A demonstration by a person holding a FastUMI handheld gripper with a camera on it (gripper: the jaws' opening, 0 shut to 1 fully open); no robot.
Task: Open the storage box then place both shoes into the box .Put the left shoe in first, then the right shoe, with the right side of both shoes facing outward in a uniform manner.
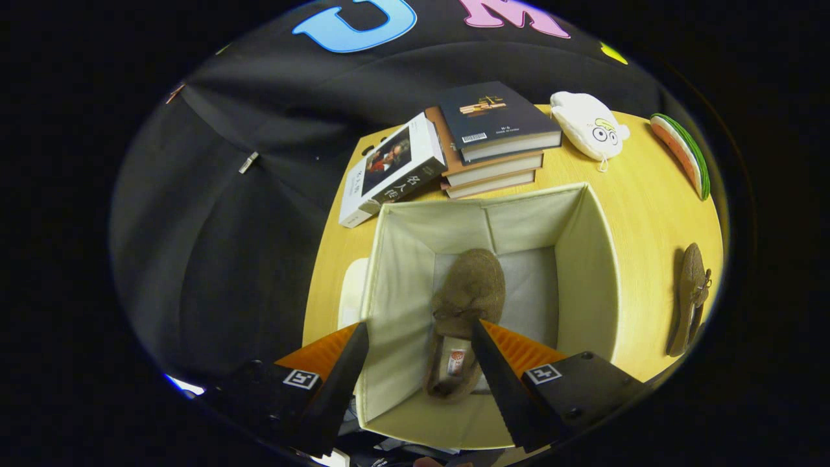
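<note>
Hovering tool (418, 340) spread wide, empty | fuzzy brown shoe (463, 311) inside fabric box (587, 279)

The storage box (583, 259) has matt, pale cloth walls, creased at the folds. The shoe (468, 305) lying inside it looks like rough, fuzzy suede or felt; the 2nd shoe (690, 298) out on the surface (648, 194) seems the same, though it is too distorted to be sure. The surface is smooth light wood grain. The books (493, 130) have slightly glossy paper covers. The pouch (587, 123) is soft white fabric.
</note>
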